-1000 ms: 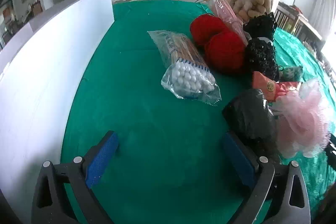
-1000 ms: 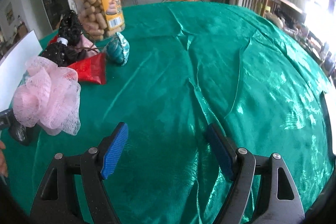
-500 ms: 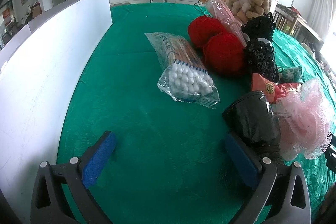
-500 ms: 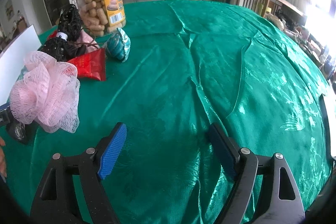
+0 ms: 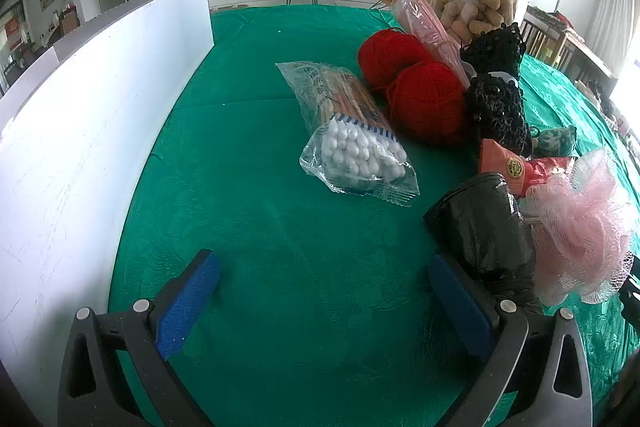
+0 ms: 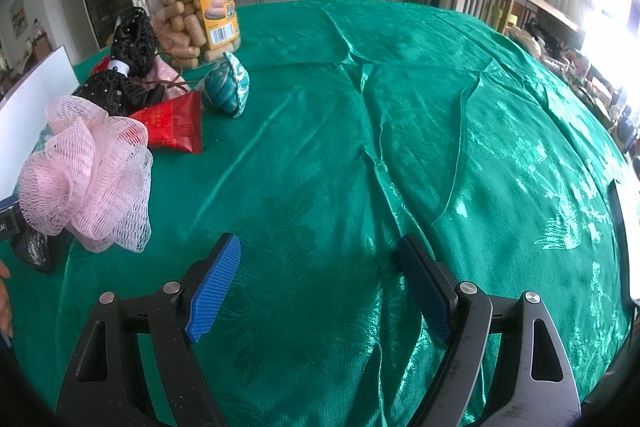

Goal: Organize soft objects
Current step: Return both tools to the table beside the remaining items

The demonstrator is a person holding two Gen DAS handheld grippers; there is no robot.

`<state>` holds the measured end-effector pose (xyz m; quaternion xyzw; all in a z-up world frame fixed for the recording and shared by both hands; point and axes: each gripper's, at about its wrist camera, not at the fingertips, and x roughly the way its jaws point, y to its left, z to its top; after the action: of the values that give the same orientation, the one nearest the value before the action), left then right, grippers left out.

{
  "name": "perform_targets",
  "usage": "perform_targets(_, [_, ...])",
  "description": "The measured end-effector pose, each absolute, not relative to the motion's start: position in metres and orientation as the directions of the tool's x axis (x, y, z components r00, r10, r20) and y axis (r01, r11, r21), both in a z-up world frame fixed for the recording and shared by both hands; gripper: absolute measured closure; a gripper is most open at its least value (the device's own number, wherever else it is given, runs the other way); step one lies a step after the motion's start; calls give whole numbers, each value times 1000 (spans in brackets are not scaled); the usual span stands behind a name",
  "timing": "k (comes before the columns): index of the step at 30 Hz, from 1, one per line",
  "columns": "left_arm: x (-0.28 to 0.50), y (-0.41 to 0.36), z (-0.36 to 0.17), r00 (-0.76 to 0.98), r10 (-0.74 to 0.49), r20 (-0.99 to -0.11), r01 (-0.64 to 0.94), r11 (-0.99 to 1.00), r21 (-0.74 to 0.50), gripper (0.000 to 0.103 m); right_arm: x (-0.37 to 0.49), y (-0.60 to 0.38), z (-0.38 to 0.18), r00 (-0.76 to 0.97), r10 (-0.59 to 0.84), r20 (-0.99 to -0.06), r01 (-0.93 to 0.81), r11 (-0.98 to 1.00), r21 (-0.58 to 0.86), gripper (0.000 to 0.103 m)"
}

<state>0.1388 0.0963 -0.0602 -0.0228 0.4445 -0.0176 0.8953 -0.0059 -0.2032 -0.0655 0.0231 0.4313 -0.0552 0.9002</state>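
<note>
On green cloth lies a cluster: a clear bag of cotton swabs [image 5: 352,147], two red yarn balls [image 5: 424,99], black beaded netting [image 5: 496,107], a red packet [image 5: 516,171], a crumpled black bag [image 5: 484,227] and a pink mesh pouf [image 5: 580,223]. My left gripper [image 5: 324,303] is open over bare cloth, its right finger just beside the black bag. In the right wrist view the pink pouf [image 6: 88,171], red packet [image 6: 172,123] and a teal pouch [image 6: 228,87] sit at the left. My right gripper [image 6: 316,283] is open over wrinkled cloth, empty.
A white board [image 5: 92,99] stands upright along the left of the cloth. A clear jar of biscuit sticks [image 6: 192,7] stands behind the cluster, with a pink wrapped bundle [image 5: 428,23] leaning by it. Chairs and furniture lie beyond the table [image 6: 480,131].
Both grippers have drifted slightly back and up, so the objects sit a little lower in view. Nothing was taken hold of or moved.
</note>
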Motion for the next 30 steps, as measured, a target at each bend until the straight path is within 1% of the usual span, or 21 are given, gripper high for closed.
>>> perform_targets(27, [139,96,-60,604,-50,-795,10,998,-55,0,-6,-204,-65,625,-83,-776,125,992,-5,19])
perform_targets(30, [139,96,-60,605,-50,-795,10,998,-55,0,-6,-205,-66,626,-62,-777,111,994,11,17])
